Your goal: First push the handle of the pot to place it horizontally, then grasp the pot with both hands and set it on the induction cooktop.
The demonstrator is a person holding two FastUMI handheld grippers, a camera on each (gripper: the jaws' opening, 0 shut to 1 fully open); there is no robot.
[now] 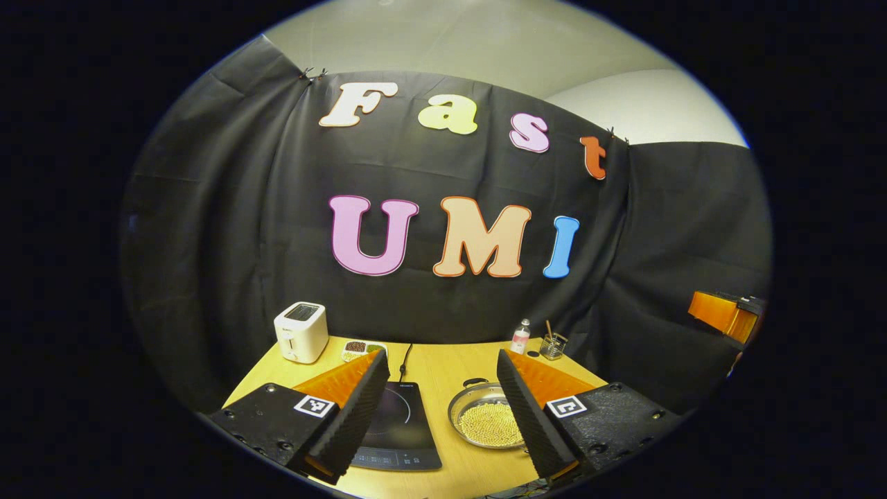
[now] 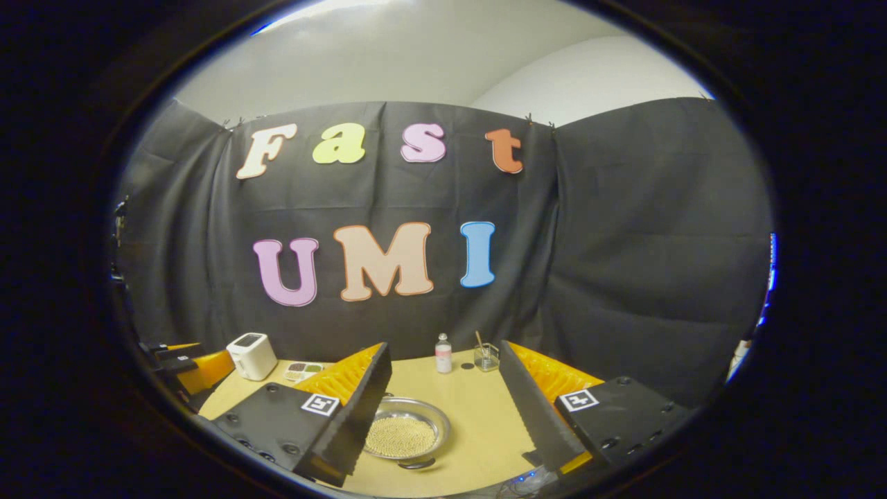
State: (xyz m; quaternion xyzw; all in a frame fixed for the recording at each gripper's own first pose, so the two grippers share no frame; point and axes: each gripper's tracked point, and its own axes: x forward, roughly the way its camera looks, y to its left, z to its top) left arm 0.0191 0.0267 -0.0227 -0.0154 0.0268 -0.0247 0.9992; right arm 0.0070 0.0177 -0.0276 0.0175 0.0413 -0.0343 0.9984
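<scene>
Nearest in the left gripper view, the left tongs (image 1: 435,405) stand released, their fingers wide apart and high over the bench (image 1: 443,367), holding nothing. In the right gripper view the right tongs (image 2: 447,402) are likewise released and empty. Both look poised to begin, since neither touches the pot yet.

Below them the pot (image 1: 485,416) sits on the bench, shallow and full of pale beads, just beside the cooktop (image 1: 398,426) and to its right in that view. A dark handle shows at its far rim; the push seems not yet made.

Farther back stand a toaster (image 1: 301,331), a small dish (image 1: 362,348), a bottle (image 1: 520,337) and a glass (image 1: 552,345), well clear of the work.
</scene>
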